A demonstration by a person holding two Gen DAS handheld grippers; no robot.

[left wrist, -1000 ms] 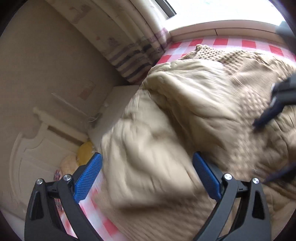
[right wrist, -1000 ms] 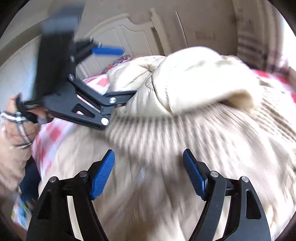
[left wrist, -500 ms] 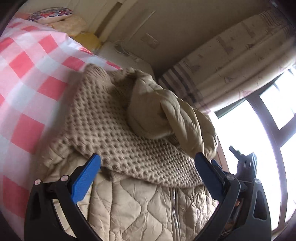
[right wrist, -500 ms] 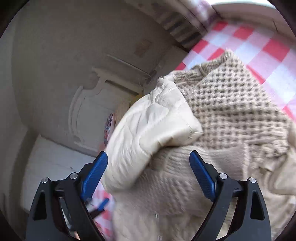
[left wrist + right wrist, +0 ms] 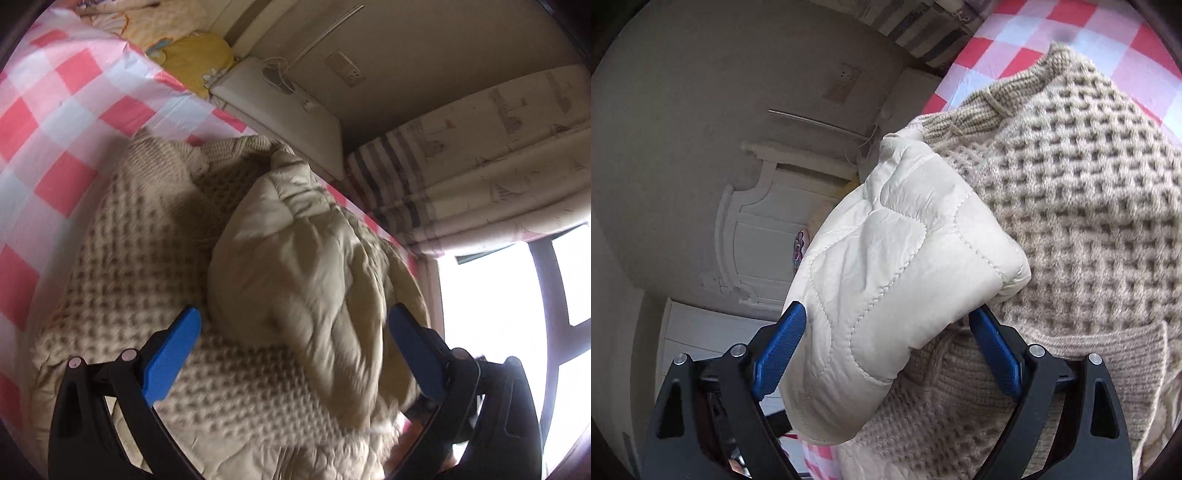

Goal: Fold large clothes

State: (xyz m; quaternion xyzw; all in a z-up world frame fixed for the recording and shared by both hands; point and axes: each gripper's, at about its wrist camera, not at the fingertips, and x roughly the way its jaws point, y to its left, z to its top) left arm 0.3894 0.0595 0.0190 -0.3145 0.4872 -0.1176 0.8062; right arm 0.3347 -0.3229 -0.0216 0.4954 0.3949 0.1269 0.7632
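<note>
Left gripper (image 5: 293,345): blue pads spread wide, nothing pinched between them; a fold of the quilted jacket (image 5: 317,280) sits in the gap, with the 3 o'clock pad at its edge, contact uncertain because of motion blur. The jacket's beige sleeve is bunched in a puffy mound at frame centre, lying on top of the waffle-knit sweater (image 5: 140,254), which spreads toward 9 o'clock and 7 o'clock. Both garments rest on the red-and-white checked bedspread (image 5: 55,122), visible from 9 to 11 o'clock. At 12 o'clock a yellow cushion (image 5: 195,59) lies beside a white nightstand (image 5: 280,107); a patterned curtain (image 5: 480,158) hangs at 2 o'clock, with a bright window (image 5: 491,310) at 3 o'clock. Right gripper (image 5: 886,349): pads likewise apart, holding nothing. The quilted sleeve end, cream in this view (image 5: 894,258), fills the gap and rises toward 12 o'clock; the 9 o'clock pad appears to touch it. The sleeve overlaps the knit sweater (image 5: 1089,206), which occupies 1 to 5 o'clock. Checked bedspread (image 5: 1030,33) at 1 o'clock; white carved headboard (image 5: 761,229) at 9 o'clock against a plain wall.
</note>
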